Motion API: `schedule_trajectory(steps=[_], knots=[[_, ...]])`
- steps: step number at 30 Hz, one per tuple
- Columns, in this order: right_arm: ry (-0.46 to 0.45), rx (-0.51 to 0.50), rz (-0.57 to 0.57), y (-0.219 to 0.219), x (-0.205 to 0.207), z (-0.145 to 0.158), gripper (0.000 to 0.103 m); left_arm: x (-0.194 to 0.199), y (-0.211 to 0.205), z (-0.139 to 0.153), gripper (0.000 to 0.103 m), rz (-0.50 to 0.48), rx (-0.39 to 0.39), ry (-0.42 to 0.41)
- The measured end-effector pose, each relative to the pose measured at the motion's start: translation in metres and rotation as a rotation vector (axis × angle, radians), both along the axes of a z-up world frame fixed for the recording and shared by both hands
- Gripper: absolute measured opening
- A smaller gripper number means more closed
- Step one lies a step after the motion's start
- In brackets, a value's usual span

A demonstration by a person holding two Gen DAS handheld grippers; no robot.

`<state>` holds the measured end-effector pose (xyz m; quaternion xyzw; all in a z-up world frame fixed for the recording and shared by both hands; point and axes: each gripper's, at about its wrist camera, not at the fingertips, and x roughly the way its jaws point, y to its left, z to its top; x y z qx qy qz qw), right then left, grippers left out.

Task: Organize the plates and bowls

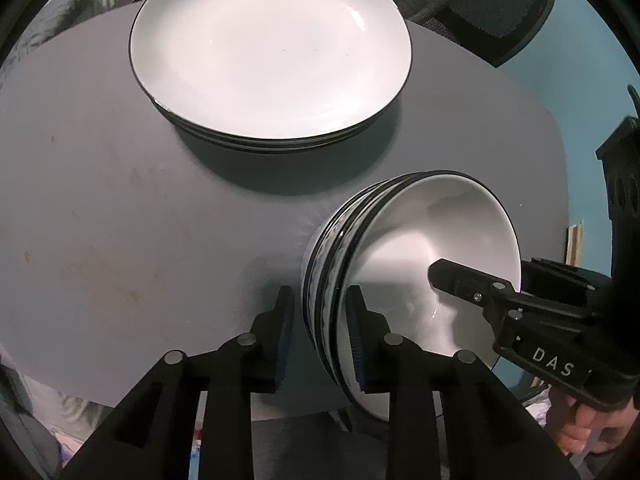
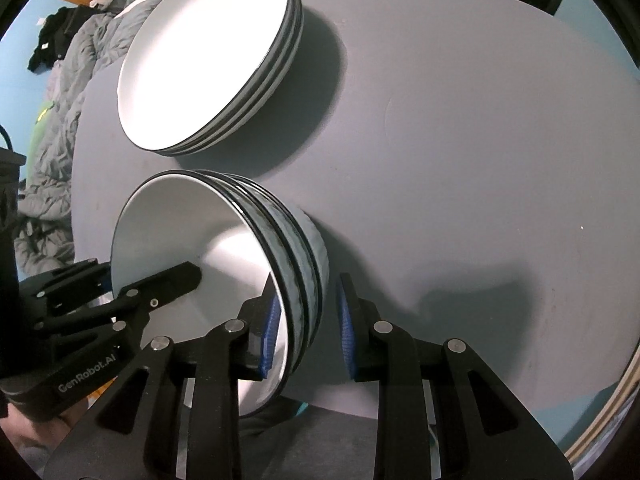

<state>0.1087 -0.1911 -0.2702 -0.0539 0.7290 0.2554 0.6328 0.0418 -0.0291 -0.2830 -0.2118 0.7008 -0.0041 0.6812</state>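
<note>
A stack of white bowls (image 1: 440, 216) (image 2: 180, 220) with dark rims and blue-grey patterned sides sits near the front edge of the round grey table (image 1: 100, 200) (image 2: 460, 120). Behind it stands a stack of white, dark-rimmed plates (image 1: 272, 52) (image 2: 200, 60). My left gripper (image 1: 320, 320) (image 2: 140, 274) straddles the left rim of the bowls: one pad is inside the top bowl, and the other stands off the outer wall. My right gripper (image 2: 306, 320) (image 1: 480, 270) straddles the opposite rim, its outer pad also clear of the wall. Neither one clamps the rim.
A dark mesh office chair (image 1: 500, 8) stands beyond the table's far side. Rumpled grey bedding and clothes (image 2: 52, 120) lie to the left of the table. A person's hand (image 1: 580, 432) holds the right gripper. The table's front edge lies just beneath both grippers.
</note>
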Motion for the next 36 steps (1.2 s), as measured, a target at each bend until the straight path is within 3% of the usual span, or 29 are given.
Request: schedule_trajectory(steps=[3,7,13,17,36], knots=[[-0.017,-0.016,0.005,0.001,-0.001,0.002,0.020,-0.002,0.003,-0.004,0.036,0.017,-0.034,0.010],[-0.021,-0.023,0.004,0.002,-0.003,0.003,0.020,-0.010,0.005,-0.002,0.038,0.025,-0.051,0.008],[-0.022,-0.028,-0.003,0.005,-0.004,0.002,0.019,-0.009,0.000,-0.001,0.032,0.009,-0.047,-0.010],[-0.027,-0.034,0.005,0.010,-0.006,0.003,0.019,-0.011,0.007,0.000,0.023,0.034,-0.054,-0.006],[-0.012,-0.053,0.025,0.026,-0.007,-0.002,0.017,-0.015,0.006,0.002,0.022,0.039,-0.027,-0.006]])
